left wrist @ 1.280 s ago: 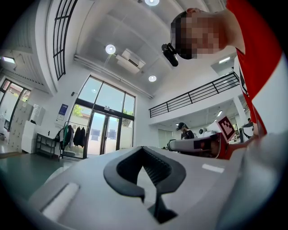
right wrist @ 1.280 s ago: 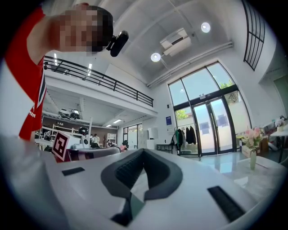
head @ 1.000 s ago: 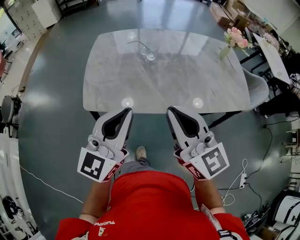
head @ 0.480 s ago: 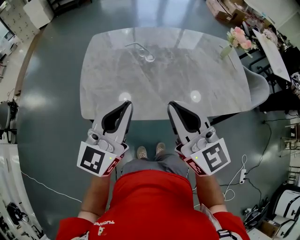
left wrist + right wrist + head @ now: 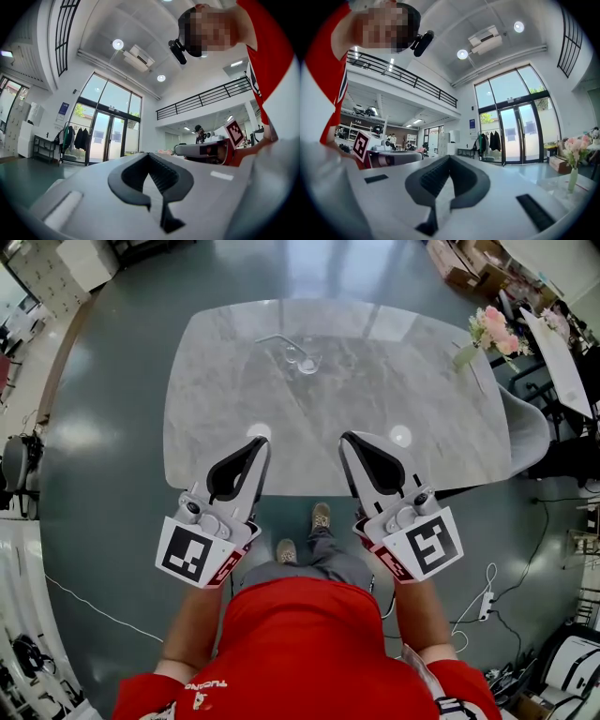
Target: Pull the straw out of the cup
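So, head view first: the person in the red top [image 5: 300, 643] has 2 tools out front, tips just over the near edge of the pale grey marble-look bench [image 5: 403, 381]. The left hand-held gripper [image 5: 258, 444] and the right hand-held gripper [image 5: 349, 439] are both well short of the target. The small clear glass cup [image 5: 307, 362] sits alone near the far edge, a bit left of centre. The thin pale straw [image 5: 272, 337] sticks out of it with its long axis running toward the picture's left. The free end points that way, and it looks like there's a bend partway along. Pink flowers in a slim vase [image 5: 489, 326] sit off at the far right corner.

Left gripper view: the left hand-held gripper [image 5: 149, 155] has its jaws pressed fully together with nothing in them. No cup in sight, just the hall and glass doors beyond.

Right gripper view: same deal, the right hand-held gripper [image 5: 449, 159] is clamped closed on nothing. The flowers [image 5: 574, 145] show at the right.

What could go wrong, my guess: the cup looks light. Yanking the straw sideways along its lean, with no second tool steadying the glass, could drag or tip it. Also a skinny straw could slip out or get crushed.
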{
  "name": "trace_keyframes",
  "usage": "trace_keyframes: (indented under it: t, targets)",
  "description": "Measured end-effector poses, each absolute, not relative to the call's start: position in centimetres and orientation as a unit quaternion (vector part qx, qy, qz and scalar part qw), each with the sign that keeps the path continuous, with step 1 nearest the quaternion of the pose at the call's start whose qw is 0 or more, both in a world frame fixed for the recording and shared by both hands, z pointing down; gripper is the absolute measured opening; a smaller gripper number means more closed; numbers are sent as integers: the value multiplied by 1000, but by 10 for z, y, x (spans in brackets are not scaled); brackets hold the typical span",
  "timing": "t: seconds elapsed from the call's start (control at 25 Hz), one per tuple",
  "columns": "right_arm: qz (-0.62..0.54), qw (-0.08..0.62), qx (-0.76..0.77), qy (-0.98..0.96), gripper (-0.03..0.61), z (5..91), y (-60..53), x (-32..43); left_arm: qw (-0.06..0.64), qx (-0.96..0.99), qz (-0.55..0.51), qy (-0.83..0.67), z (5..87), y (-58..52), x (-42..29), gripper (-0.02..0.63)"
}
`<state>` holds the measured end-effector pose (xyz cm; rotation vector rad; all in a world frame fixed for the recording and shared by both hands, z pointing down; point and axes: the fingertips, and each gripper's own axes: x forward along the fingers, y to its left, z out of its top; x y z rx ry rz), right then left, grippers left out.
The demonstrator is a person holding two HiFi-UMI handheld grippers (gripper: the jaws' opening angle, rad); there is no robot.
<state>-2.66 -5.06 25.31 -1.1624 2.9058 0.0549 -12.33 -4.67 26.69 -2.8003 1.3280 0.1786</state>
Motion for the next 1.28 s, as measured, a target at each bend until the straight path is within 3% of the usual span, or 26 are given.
trace_keyframes:
  t: [1.28]
  targets:
    - [9,-20,-294,956,0,297,-231,9,-6,-851,4,525,325,-219,-75,5]
